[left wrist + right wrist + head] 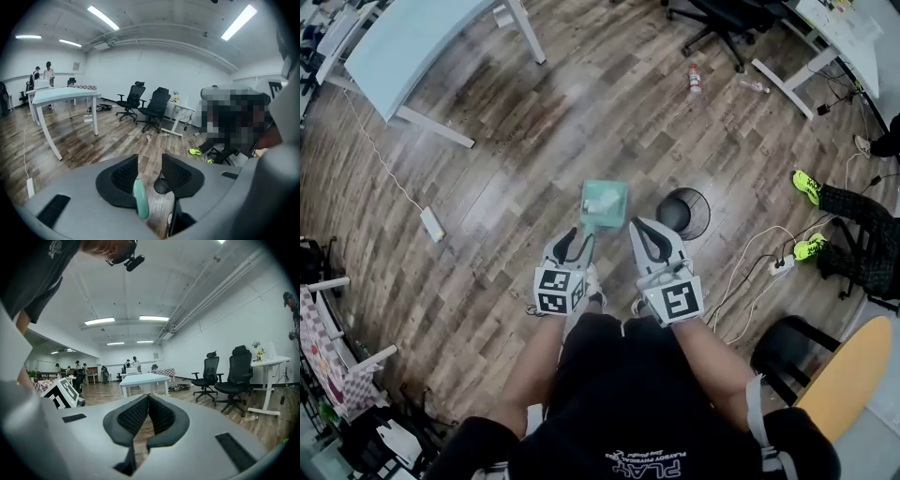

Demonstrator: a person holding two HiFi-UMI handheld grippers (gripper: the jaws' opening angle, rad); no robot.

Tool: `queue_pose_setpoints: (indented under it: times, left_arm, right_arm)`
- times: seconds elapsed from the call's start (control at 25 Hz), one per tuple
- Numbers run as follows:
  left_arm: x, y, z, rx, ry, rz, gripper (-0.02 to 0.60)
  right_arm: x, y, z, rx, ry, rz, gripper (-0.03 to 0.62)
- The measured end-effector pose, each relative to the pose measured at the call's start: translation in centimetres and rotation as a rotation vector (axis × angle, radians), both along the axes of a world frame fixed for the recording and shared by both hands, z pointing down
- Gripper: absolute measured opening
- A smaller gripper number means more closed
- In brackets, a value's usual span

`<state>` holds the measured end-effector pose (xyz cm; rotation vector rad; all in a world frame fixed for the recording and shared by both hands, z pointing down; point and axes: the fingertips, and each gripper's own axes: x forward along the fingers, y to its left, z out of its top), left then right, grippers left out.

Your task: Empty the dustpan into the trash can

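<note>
The left gripper (149, 160) has its jaws apart. The teal dustpan handle (140, 204) rests loose against one pad, unclamped. The dustpan (603, 204) sits just beside the black trash can (684, 212), so a careless pull could snag the handle and tip it. The right gripper (148, 399) is closed on nothing.

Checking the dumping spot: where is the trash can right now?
In the head view the black trash can stands on the wood floor, just right of the teal dustpan and ahead of the right gripper.
</note>
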<state>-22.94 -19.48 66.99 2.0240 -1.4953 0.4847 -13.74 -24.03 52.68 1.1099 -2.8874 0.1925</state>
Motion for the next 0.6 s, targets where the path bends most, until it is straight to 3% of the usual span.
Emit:
queue_pose_setpoints:
  times: [0.4,0.6]
  left_arm:
    - [-0.4,-0.2,8.2,-0.209,-0.03,0.0,0.218]
    - [-0.2,-1.1,11.4,-0.275,-0.069,-0.024,0.221]
  right_arm:
    - [-0.3,0.8,5.4,-0.039,0.098,-0.017,0.023]
    - [0.4,1.1,8.3,-0.05,0.2,-0.042,0.023]
